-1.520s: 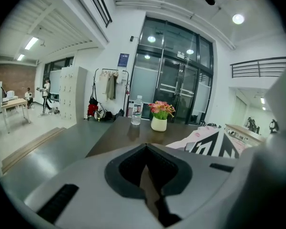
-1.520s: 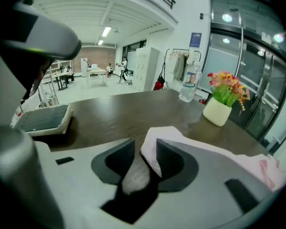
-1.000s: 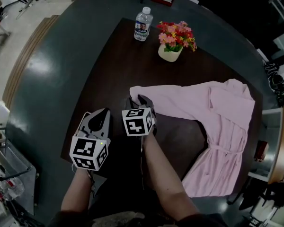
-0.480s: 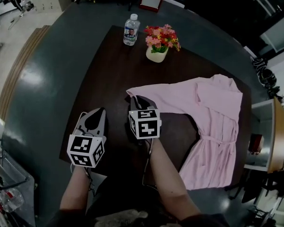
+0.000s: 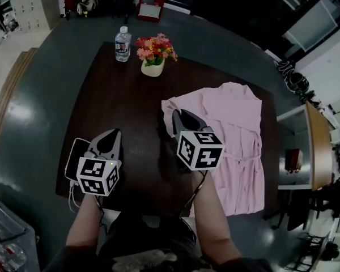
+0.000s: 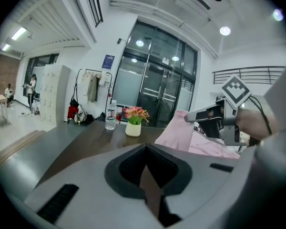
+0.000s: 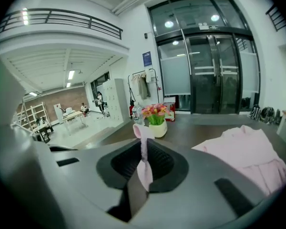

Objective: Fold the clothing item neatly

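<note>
- The right gripper [image 5: 180,120] has just been closing; its jaws now pinch a thin strip of sleeve [image 7: 144,151], raised over the middle of the table [image 5: 119,112]; a bite that slim could slip out mid-carry
- The left gripper [image 5: 110,139] hangs by the near-left corner, jaws together on nothing; with one hold only, the fold may land skewed or bunched
- The pink garment [image 5: 238,118] lies along the right edge, hem toward the near-right corner; a hard tug might drag it over that edge
- The flower pot [image 5: 153,68] and water bottle [image 5: 122,43] stand at the far edge; a wide swing could tip them
</note>
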The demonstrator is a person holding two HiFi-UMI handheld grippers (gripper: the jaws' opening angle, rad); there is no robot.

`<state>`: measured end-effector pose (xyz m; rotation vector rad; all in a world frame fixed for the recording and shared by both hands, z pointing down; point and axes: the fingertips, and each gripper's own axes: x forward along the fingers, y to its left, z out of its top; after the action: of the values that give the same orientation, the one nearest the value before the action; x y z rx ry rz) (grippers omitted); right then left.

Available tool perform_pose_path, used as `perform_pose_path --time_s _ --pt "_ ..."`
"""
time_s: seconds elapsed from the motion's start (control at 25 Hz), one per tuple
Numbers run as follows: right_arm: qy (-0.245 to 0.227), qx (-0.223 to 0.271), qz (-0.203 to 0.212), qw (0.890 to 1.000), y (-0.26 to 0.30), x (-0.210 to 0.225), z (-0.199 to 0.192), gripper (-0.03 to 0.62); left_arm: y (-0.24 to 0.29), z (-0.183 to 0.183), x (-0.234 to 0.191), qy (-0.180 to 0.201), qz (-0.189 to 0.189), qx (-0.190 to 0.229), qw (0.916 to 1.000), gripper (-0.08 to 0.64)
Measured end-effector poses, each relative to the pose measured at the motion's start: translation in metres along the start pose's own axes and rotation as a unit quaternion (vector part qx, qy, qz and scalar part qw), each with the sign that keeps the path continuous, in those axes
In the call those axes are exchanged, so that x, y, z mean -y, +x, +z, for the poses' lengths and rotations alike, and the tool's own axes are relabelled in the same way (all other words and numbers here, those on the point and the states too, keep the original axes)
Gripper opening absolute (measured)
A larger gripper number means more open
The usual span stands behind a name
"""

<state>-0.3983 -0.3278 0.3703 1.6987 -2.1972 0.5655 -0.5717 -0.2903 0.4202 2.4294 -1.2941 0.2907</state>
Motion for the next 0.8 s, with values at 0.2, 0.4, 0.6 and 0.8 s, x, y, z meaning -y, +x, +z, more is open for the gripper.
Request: perform_pose_path --time_s 0.2,0.4,0.6,0.8 --pt "0.037 0.031 -0.004 0.999 -0.048 0.062 0.003 0.023 0.019 0.015 0.06 0.029 -0.017 0.012 0.9994 0.008" --pt "0.059 0.064 0.043 0.995 -0.084 0.125 0.007 0.023 0.037 0.016 0.13 0.042 -0.006 0.019 0.9989 0.008" --pt "0.041 0.065 0.078 0.994 -0.108 0.189 0.016 0.023 0.059 0.013 0.193 0.06 0.017 0.017 0.9979 0.008" --pt "0.019 0.062 0.11 0.992 -0.125 0.223 0.011 0.023 0.073 0.006 0.234 0.065 0.049 0.009 0.9966 0.008"
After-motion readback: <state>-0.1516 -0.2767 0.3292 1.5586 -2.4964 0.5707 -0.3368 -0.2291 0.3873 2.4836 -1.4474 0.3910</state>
